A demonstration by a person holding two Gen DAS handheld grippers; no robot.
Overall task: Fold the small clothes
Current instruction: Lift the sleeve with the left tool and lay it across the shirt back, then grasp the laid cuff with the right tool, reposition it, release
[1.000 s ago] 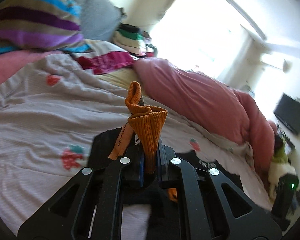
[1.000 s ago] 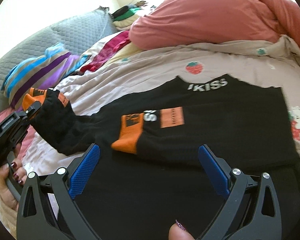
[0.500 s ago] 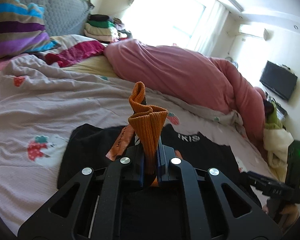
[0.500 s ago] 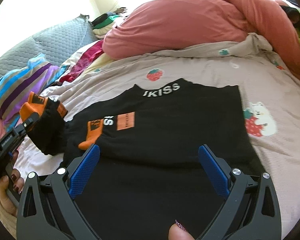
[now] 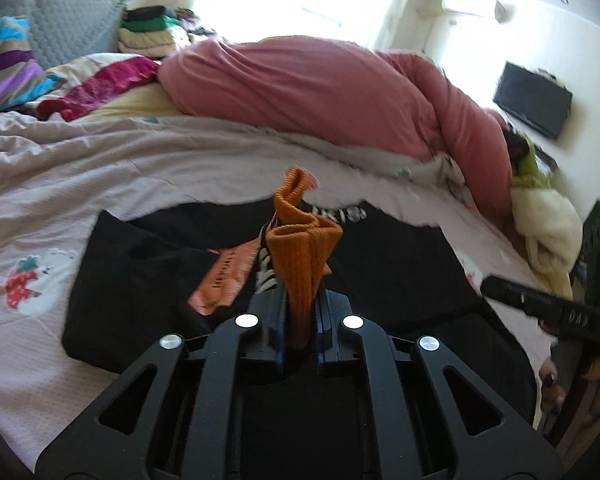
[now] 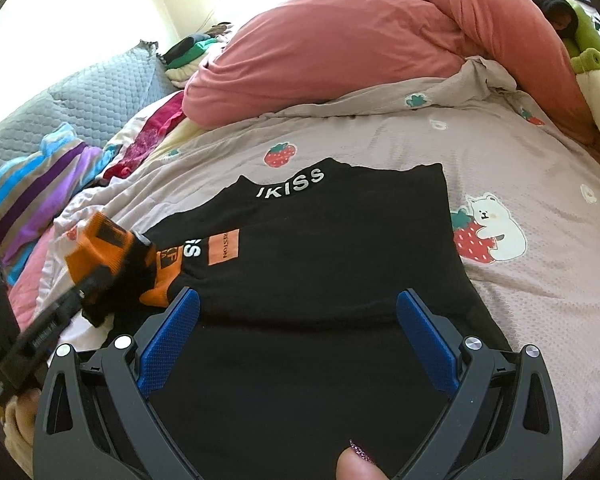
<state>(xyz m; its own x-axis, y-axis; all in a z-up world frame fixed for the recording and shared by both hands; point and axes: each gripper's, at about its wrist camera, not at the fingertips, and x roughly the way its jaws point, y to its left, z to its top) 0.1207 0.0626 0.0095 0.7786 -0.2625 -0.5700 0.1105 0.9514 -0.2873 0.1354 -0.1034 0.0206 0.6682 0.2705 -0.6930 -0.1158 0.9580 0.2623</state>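
One black knit garment with orange ribbed cuffs and white lettering (image 6: 320, 264) lies spread flat on the bed, its neckline toward the pink duvet and its body running back toward me. My left gripper (image 5: 300, 312) has its jaws clamped tight on one orange ribbed sleeve cuff (image 5: 304, 248), which stands up bunched between the pads; in the right wrist view that sleeve is lifted at the garment's left edge, just above the cloth. My right gripper (image 6: 298, 340) hovers over the lower middle of the black body, jaws spread wide with nothing between them.

What matters next, I judge, is that the held sleeve lies to the left of the body, with the body's long axis running away from me, so the left hand is the nearer one to carry the cuff rightward across it. The grey strawberry-print bedspread (image 6: 540, 184) surrounds the garment, and the rumpled pink duvet (image 6: 360, 36) sits well beyond its neckline.
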